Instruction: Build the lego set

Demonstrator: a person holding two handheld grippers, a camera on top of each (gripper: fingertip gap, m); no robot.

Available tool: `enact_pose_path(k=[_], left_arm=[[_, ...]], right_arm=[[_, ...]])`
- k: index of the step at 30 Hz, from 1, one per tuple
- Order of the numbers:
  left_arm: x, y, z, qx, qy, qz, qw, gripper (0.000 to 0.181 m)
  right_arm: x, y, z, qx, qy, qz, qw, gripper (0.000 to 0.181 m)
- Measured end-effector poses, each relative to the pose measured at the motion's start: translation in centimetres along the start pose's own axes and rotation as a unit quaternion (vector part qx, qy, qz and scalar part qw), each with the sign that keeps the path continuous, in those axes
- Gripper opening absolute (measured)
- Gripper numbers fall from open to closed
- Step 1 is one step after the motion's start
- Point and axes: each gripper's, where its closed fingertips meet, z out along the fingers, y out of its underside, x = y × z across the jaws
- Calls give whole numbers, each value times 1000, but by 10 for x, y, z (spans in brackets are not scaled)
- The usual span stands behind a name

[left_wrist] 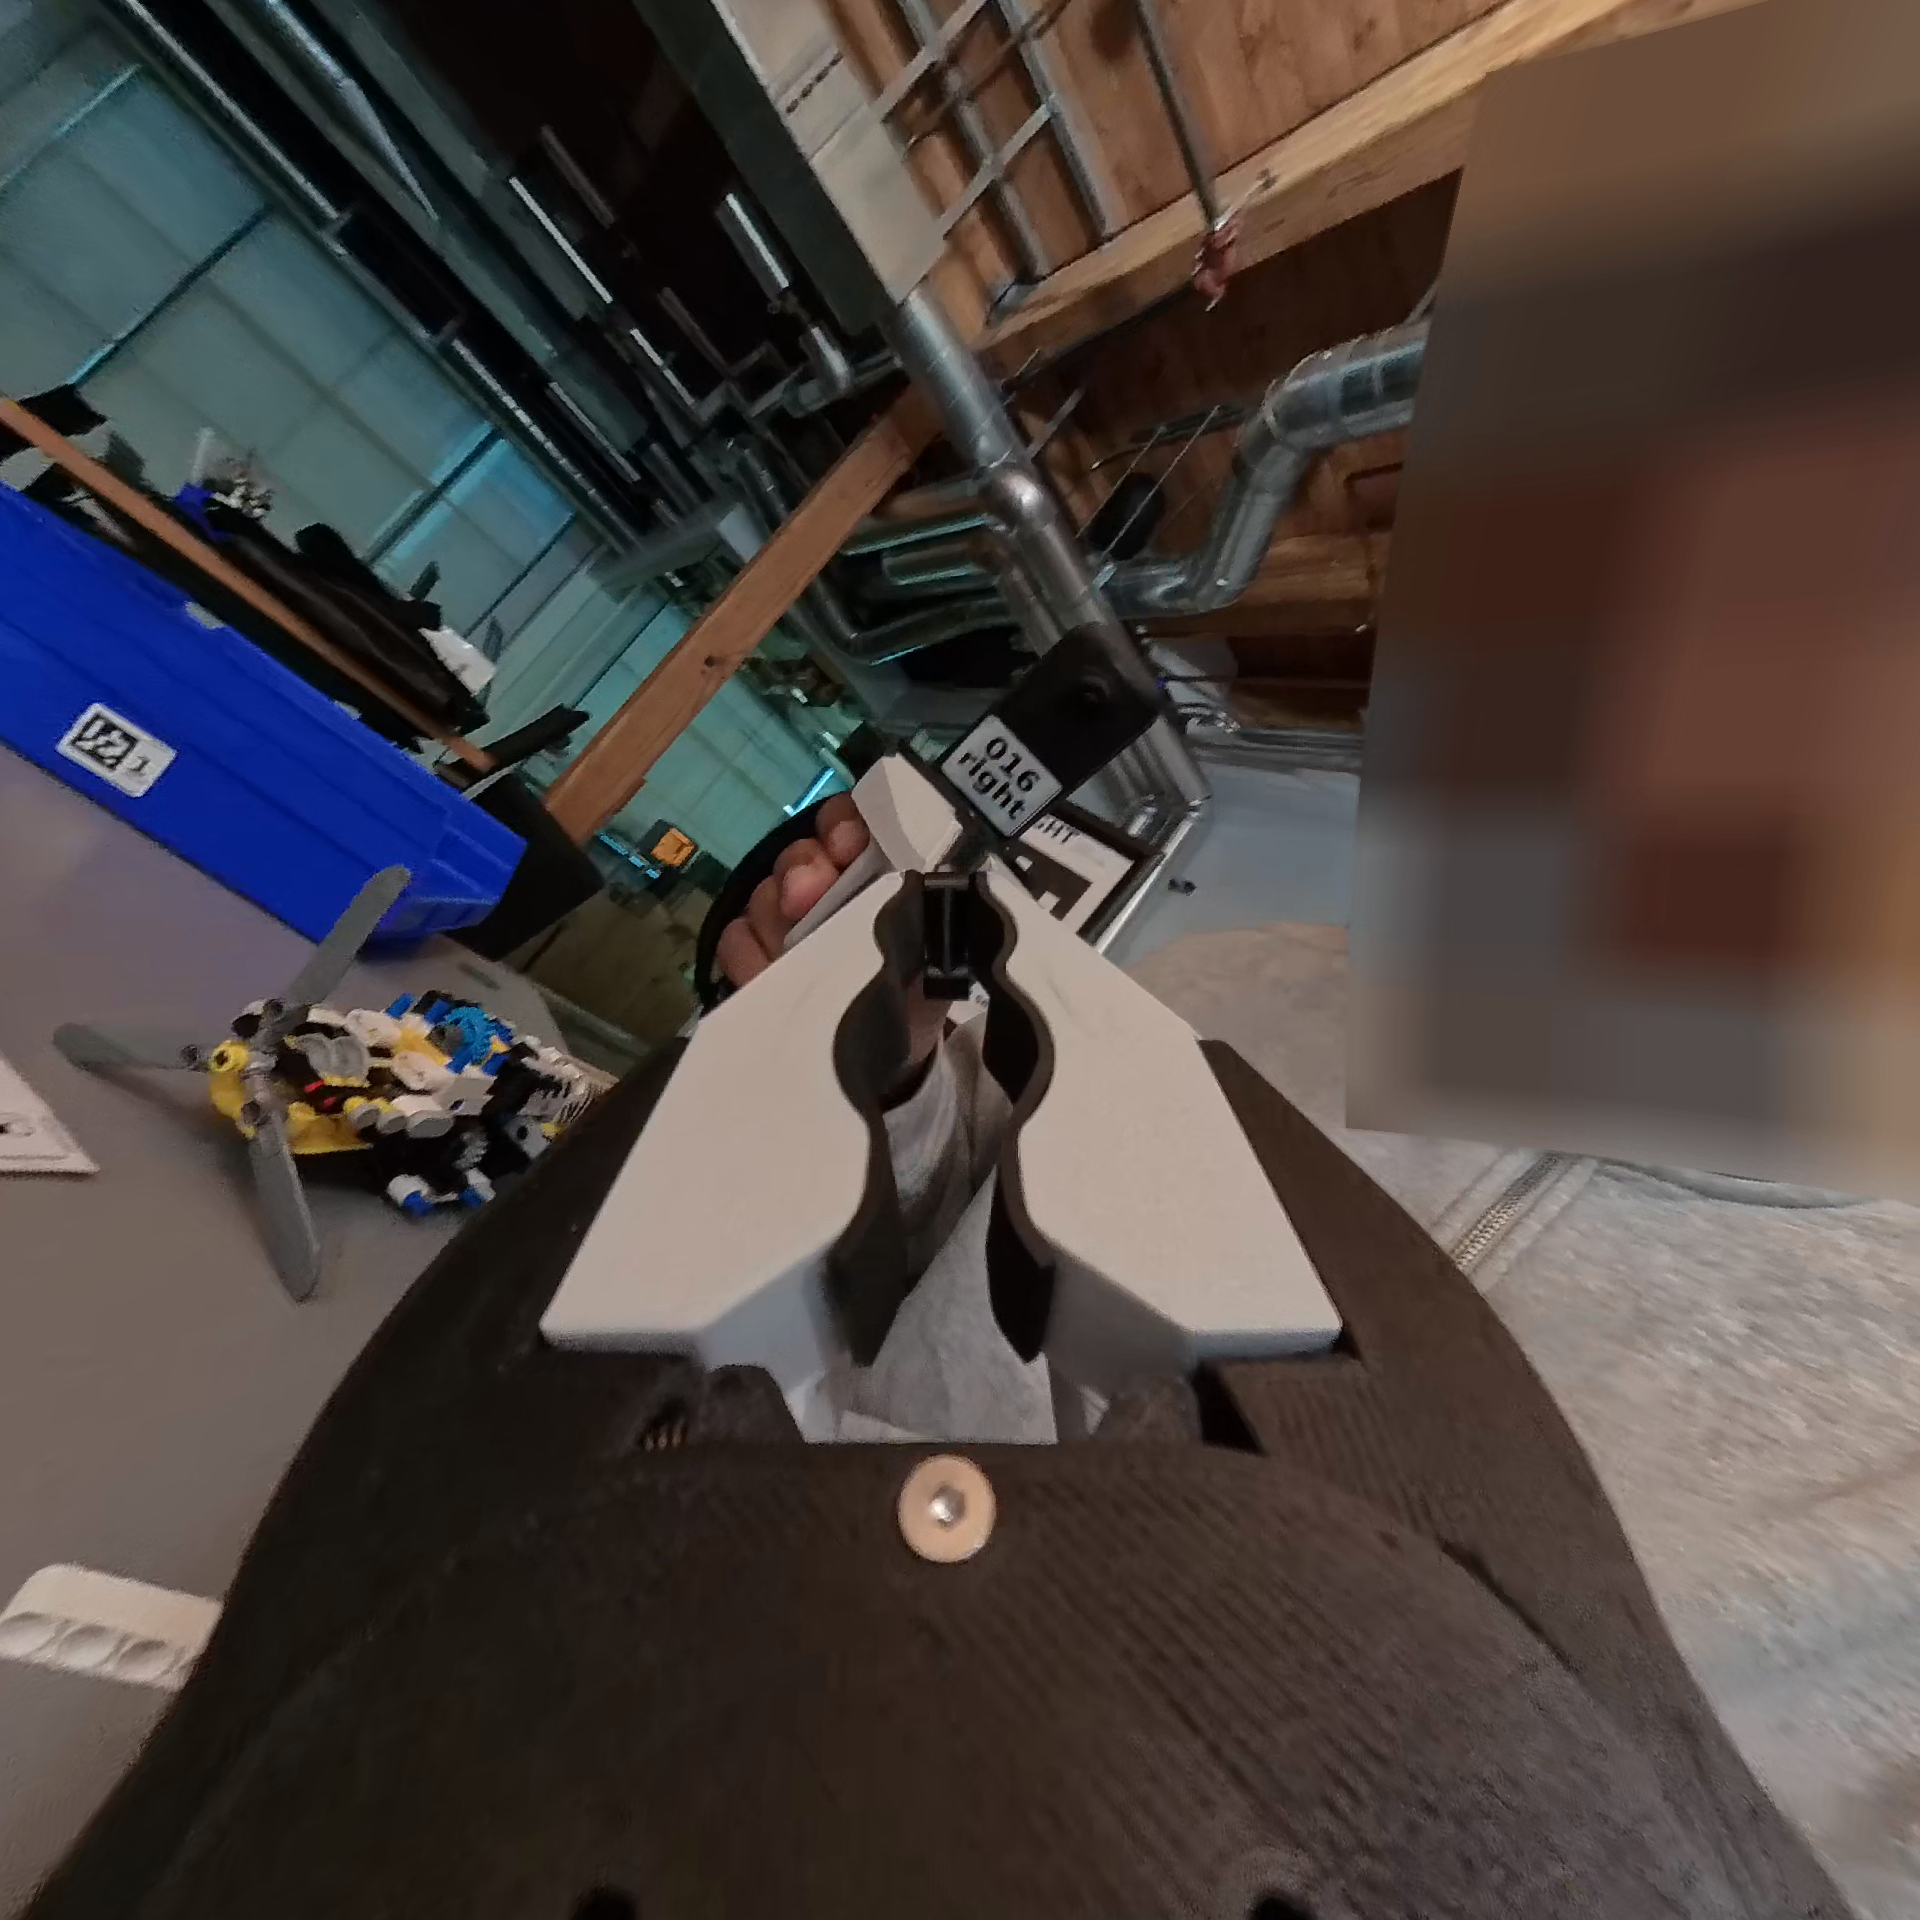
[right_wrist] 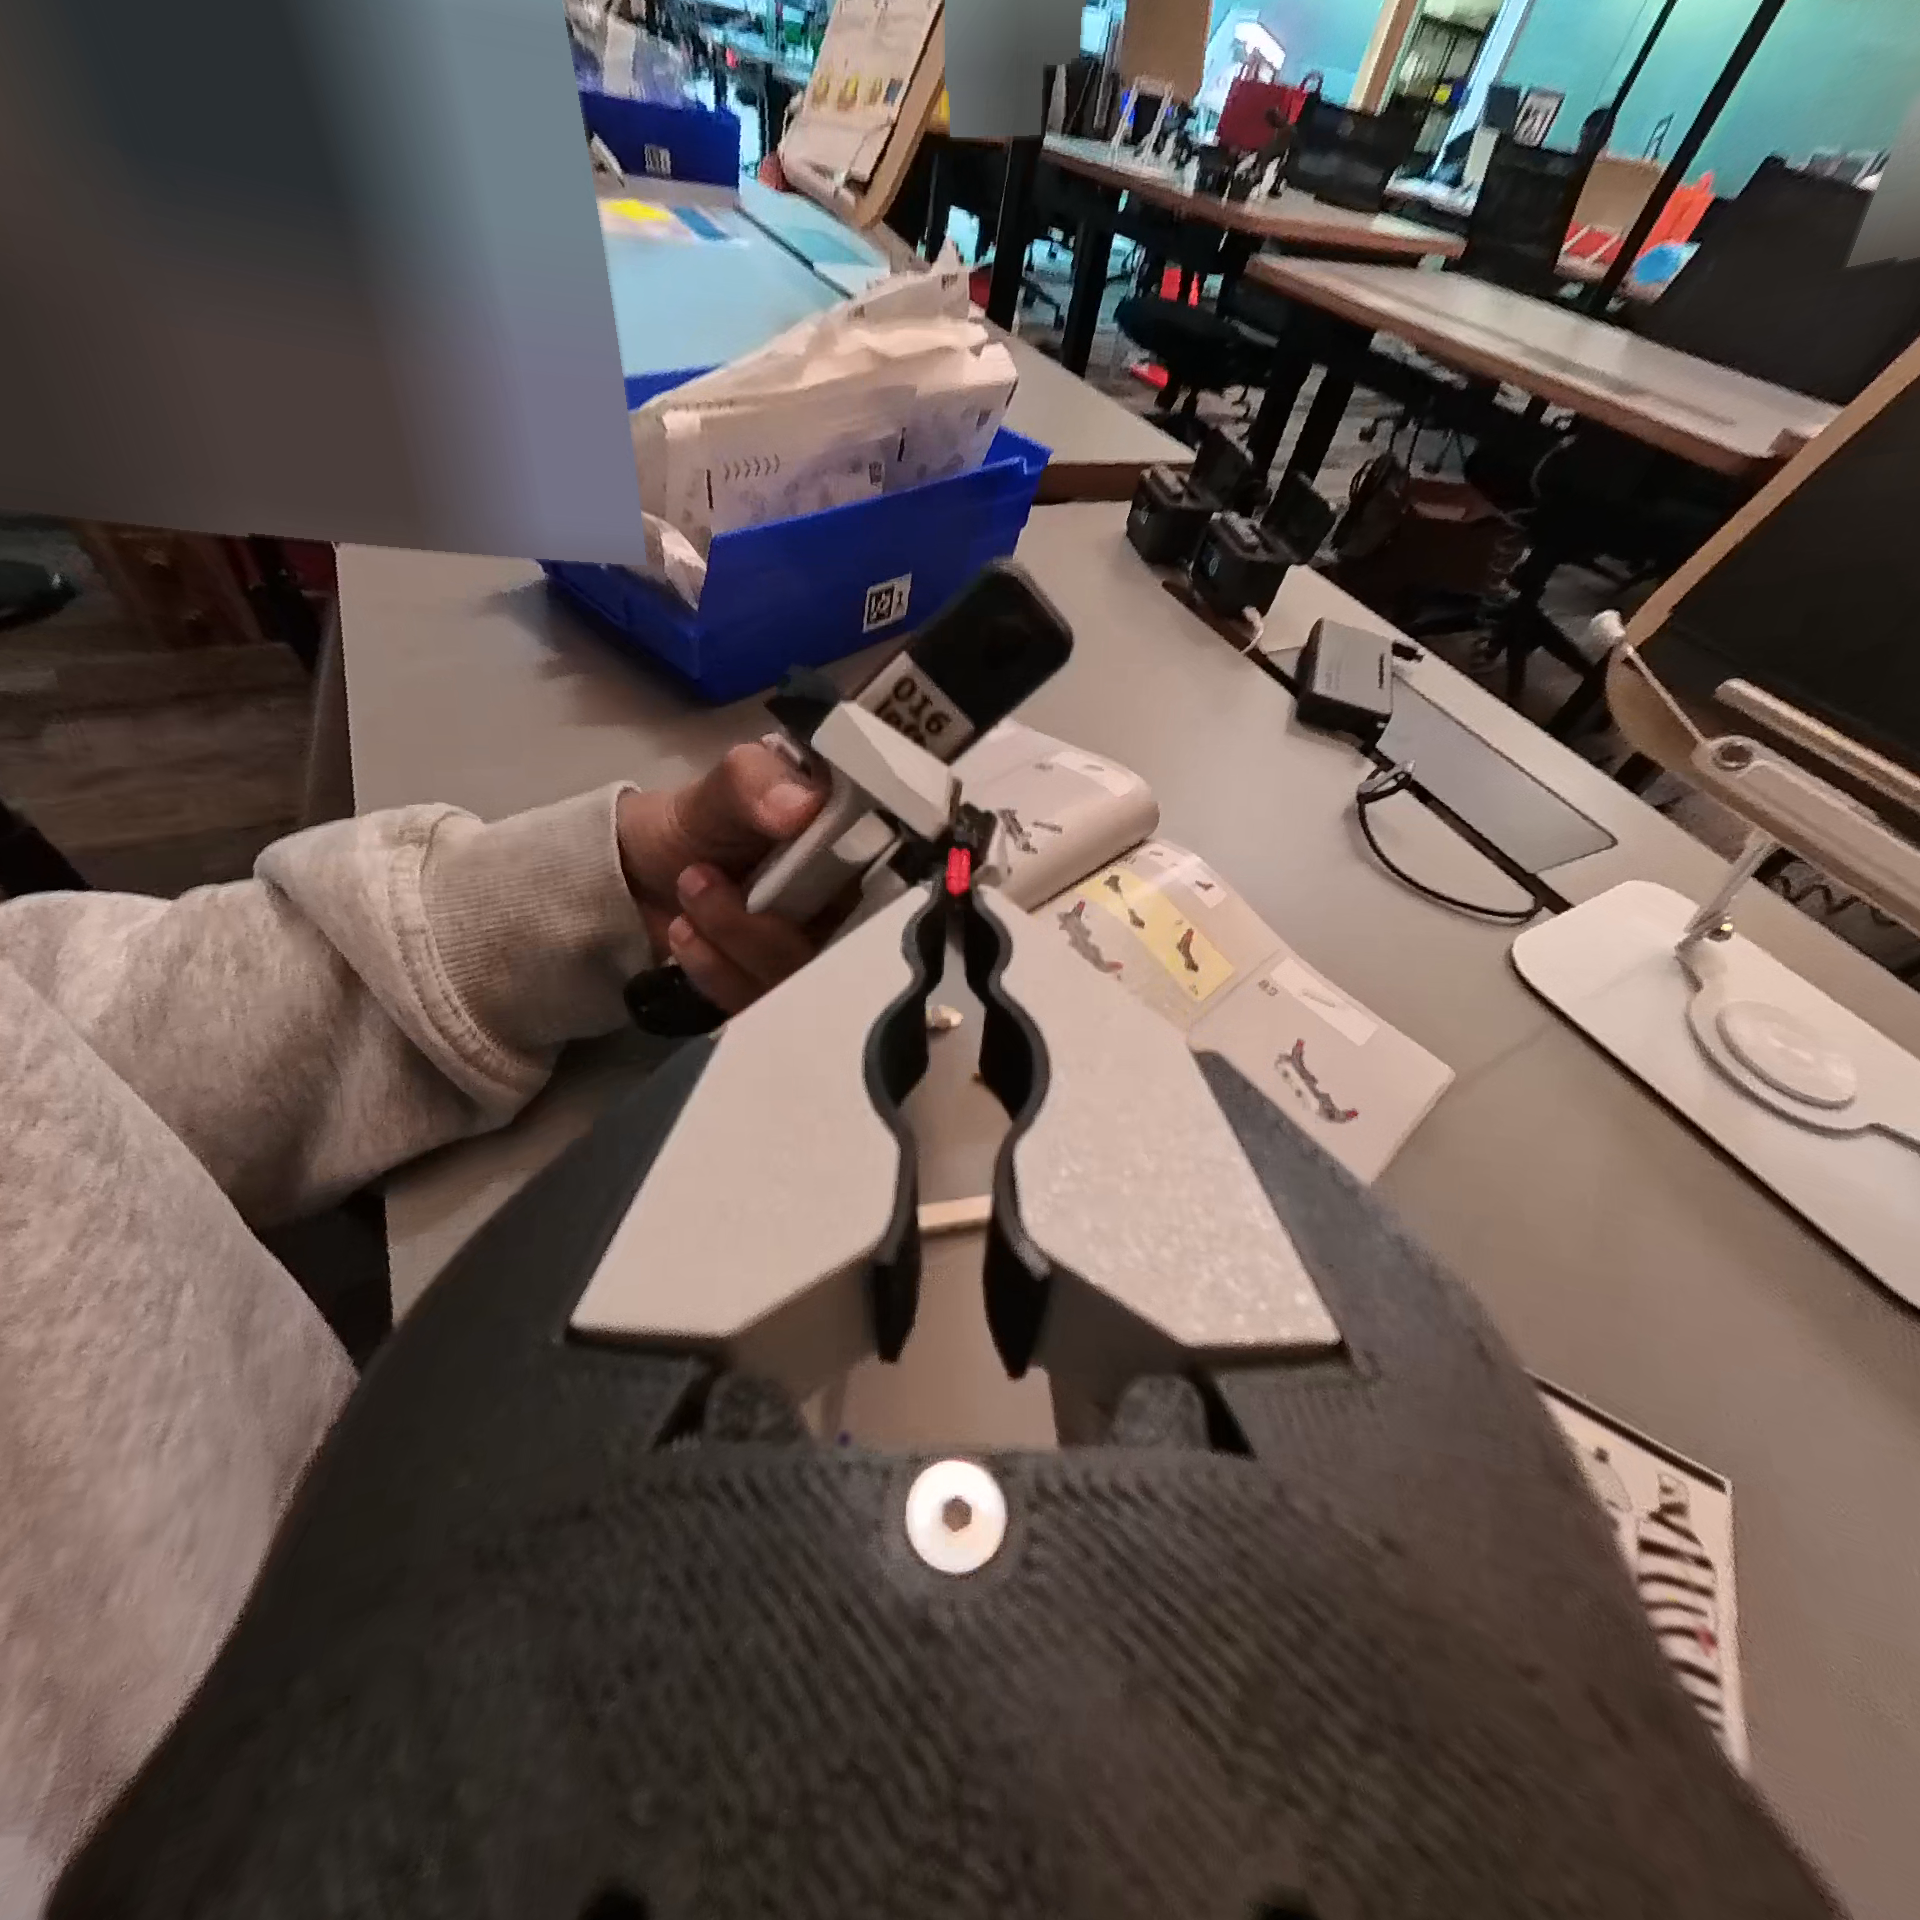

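My left gripper (left_wrist: 943,920) is shut on a small black Lego piece (left_wrist: 943,951), held in the air. My right gripper (right_wrist: 956,909) is shut on a small red and black piece (right_wrist: 957,871). The two grippers meet tip to tip. The right gripper's white body (left_wrist: 899,821) shows just beyond my left fingertips, and the left gripper's body (right_wrist: 883,774) shows beyond my right ones. I cannot tell whether both hold one joined piece. A partly built yellow, black, white and blue Lego model (left_wrist: 384,1091) with grey propeller blades lies on the grey table (left_wrist: 135,1351), left of the left gripper.
A blue bin (right_wrist: 831,582) with paper bags stands at the back of the table. An open instruction booklet (right_wrist: 1195,945) lies under the grippers. A monitor stand (right_wrist: 1714,1039) is at the right. A white part (left_wrist: 94,1642) lies near the left. The person's grey sleeve (right_wrist: 312,987) is close.
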Motion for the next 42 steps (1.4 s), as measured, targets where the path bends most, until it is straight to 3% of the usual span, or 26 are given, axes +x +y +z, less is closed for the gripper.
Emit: enact_pose_path(k=[10,42], left_arm=[[-17,13,0,-46,-60,7,997,6],[-24,26,1,-83,-76,3,994,6]], right_arm=[[2,22,-5,-71,-25,-2,997,1],[-3,29,-9,-81,-58,22,995,0]])
